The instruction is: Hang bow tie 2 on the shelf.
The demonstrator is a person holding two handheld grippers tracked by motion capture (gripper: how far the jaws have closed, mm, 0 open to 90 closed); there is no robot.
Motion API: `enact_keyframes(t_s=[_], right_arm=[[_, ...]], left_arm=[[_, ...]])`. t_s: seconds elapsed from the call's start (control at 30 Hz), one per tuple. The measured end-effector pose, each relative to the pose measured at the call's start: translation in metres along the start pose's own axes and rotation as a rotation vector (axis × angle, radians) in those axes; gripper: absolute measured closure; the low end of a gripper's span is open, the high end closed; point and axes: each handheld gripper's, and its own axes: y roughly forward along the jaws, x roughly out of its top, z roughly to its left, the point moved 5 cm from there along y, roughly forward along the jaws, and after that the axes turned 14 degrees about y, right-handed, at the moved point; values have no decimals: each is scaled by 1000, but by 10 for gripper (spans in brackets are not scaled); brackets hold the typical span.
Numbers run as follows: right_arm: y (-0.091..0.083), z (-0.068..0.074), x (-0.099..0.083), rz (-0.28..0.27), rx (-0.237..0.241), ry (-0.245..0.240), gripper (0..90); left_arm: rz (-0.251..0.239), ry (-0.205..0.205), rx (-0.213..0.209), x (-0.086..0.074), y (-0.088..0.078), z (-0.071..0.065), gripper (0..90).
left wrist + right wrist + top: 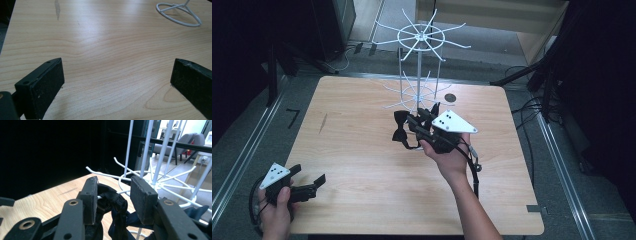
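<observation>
A white wire rack (419, 37) with two tiers of hooked arms stands at the far middle of the wooden table (362, 165). Black bow ties (400, 126) hang low beside its pole. My right gripper (421, 116) reaches in at them. In the right gripper view its jaws (113, 183) stand apart around a black bow tie (113, 200) that drapes over a white rack arm (110, 193) and touches the left pad. My left gripper (309, 174) rests at the table's near left corner, open, with bare wood between its jaws (117, 72).
The rack's ring base (178, 15) lies at the far right in the left gripper view. A small dark disc (450, 97) sits on the table right of the rack. Dark stands and cables (532, 105) line the floor around the table.
</observation>
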Motion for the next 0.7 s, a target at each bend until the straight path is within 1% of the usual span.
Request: enact_keyframes(t_s=[0.03,0.1,0.23,0.27,0.3,0.33,0.37,0.4,0.43,0.47,0.5,0.53,0.57,0.6,0.7], right_arm=[[-1,-1,0,-1,-9,4,537],[-2,-1,-1,0,-12,8,501],[-5,0,-3,-1,-8,6,445],[-5,0,-4,-2,-5,9,418],[-5,0,-4,-2,-5,9,418],[-7,1,-4,-4,-6,9,389],[-8,2,-6,-3,-2,8,329],[-8,3,-7,1,5,10,293],[-8,3,-7,1,5,10,293],[-9,4,-10,12,10,3,216],[-9,4,-10,12,10,3,216],[-10,5,-12,15,-8,-3,163],[-11,5,-12,17,-14,-6,148],[-12,5,-12,17,-18,1,138],[-16,4,-13,14,-11,33,120]], left_arm=[[-1,-1,2,0,0,0,0],[0,0,1,0,0,0,0],[1,2,0,0,0,0,0],[0,0,1,0,0,0,0],[0,0,1,0,0,0,0],[0,0,1,0,0,0,0],[-1,0,2,0,0,0,0],[-1,0,2,0,0,0,0],[-1,-1,3,0,0,0,0],[-1,0,3,0,0,0,0],[-1,0,3,0,0,0,0],[-1,0,3,0,0,0,0],[-1,0,3,0,0,0,0],[-1,-1,3,0,0,0,0],[-1,-1,4,0,0,0,0]])
